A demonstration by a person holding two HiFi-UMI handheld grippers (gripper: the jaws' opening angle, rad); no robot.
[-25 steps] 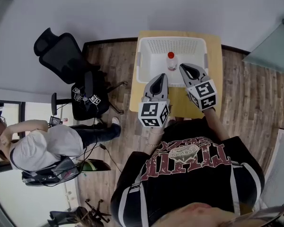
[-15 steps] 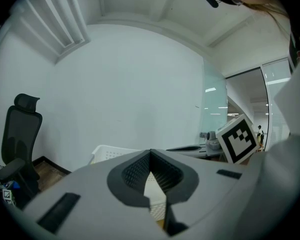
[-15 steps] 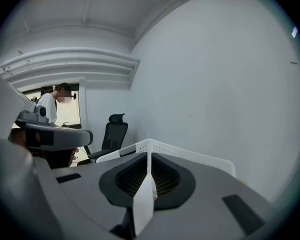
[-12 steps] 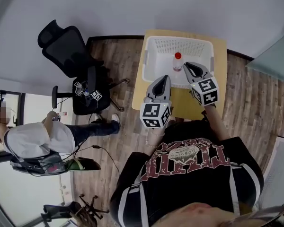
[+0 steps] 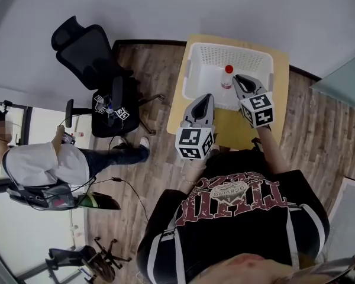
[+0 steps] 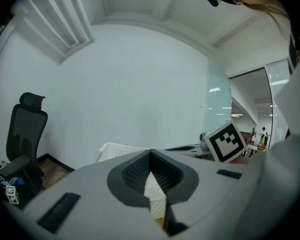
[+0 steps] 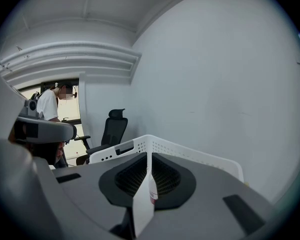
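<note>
Grey plastic tongs nearest: left gripper (image 5: 207, 97) and right gripper (image 5: 237, 77), both with jaws pressed together, pinching nothing. Just beyond the right tips, a small clear plastic bottle with red cap (image 5: 228, 76) stands upright inside a white perforated plastic basket (image 5: 190, 78) on a yellow wooden table (image 5: 228, 129). Likely light, smooth, easily toppled; grip mid-body, below the cap. Bottle label too small to read. Black office chair (image 5: 86, 52) farther off.
</note>
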